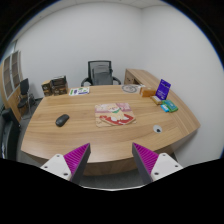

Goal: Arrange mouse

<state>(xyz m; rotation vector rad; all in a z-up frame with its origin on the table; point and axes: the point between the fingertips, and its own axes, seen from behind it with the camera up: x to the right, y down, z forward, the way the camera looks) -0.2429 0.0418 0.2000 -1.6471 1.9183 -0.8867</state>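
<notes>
Gripper is spread wide, nothing between the magenta pads, hanging back off the near edge of the wooden table. Mouse sits on the tabletop well beyond the left finger, clear of everything else. Printed mat lies mid-table, past both fingers. Purple box stands at the far right corner. Office chair behind the far edge.
</notes>
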